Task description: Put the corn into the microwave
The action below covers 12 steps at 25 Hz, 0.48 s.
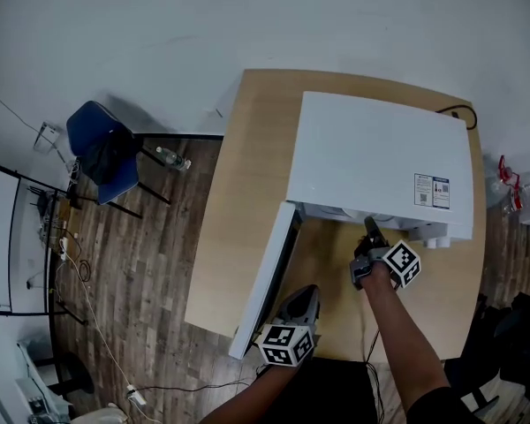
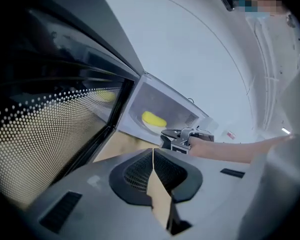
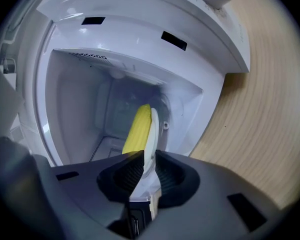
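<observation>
Corn (image 3: 138,130): a yellow cob lying on a white plate (image 3: 153,129), just ahead of the right tool's (image 3: 146,157) jaw tips. It is already inside the cavity of the microwave (image 3: 140,39). I cannot tell whether the plate rests on the cavity floor.

Handling, as judged:
- The cob looks stiff, round and fairly light, and it lies loose on the plate, so it would likely roll if the plate tips.
- The plate looks hard, smooth and breakable.
- The near rim is the sensible place to hold, with the plate kept level. Pinching the cob itself seems the poorer choice.

Right tool: jaws a narrow way apart and clamped on the plate's near rim, which fills the gap between the pads. The cob runs away from the jaws along the plate, and the pads do not touch it. The wooden surface (image 3: 260,124) lies off to the tool's right.

Left tool (image 2: 153,151): jaws together with nothing between them. It sits just beside the open door (image 2: 50,134), which stands at its left. The cavity and cob are ahead of it and well clear of its tips.
</observation>
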Each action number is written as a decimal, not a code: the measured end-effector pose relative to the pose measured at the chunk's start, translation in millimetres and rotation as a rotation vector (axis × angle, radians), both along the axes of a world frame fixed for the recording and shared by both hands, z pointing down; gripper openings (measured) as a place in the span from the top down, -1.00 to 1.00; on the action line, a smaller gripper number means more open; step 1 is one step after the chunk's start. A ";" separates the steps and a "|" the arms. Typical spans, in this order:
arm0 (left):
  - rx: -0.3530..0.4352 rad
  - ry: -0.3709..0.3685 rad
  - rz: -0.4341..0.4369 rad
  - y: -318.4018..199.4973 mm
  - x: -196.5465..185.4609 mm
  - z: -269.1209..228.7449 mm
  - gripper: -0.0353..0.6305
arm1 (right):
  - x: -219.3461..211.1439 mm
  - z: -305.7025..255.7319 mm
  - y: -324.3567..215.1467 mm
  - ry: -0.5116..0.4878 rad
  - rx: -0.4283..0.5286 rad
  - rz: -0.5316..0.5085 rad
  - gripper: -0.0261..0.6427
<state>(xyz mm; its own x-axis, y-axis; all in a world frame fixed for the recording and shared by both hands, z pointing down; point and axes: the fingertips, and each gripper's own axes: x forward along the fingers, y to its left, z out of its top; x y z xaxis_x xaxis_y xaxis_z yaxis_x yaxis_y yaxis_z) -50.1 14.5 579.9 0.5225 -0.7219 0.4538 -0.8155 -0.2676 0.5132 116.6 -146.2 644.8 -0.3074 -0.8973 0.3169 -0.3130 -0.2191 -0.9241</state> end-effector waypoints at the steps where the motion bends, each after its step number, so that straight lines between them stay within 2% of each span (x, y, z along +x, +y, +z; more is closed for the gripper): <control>1: 0.003 0.001 -0.006 -0.4 -2.7 -1.1 0.85 | 1.0 0.1 1.8 0.008 0.000 0.001 0.59; 5: 0.009 0.010 -0.031 3.4 -13.5 -6.7 0.85 | 8.8 1.3 17.7 0.024 -0.019 0.039 0.51; 7: 0.011 0.013 -0.039 5.9 -17.7 -8.2 0.85 | 10.2 -4.8 24.8 0.080 -0.010 0.027 0.52; 10: 0.017 0.019 -0.041 10.3 -19.5 -10.5 0.85 | 8.3 -25.2 33.3 0.282 0.045 -0.067 0.61; 12: 0.027 0.025 -0.039 14.1 -17.8 -14.8 0.85 | 2.7 -41.1 37.6 0.501 0.104 -0.186 0.65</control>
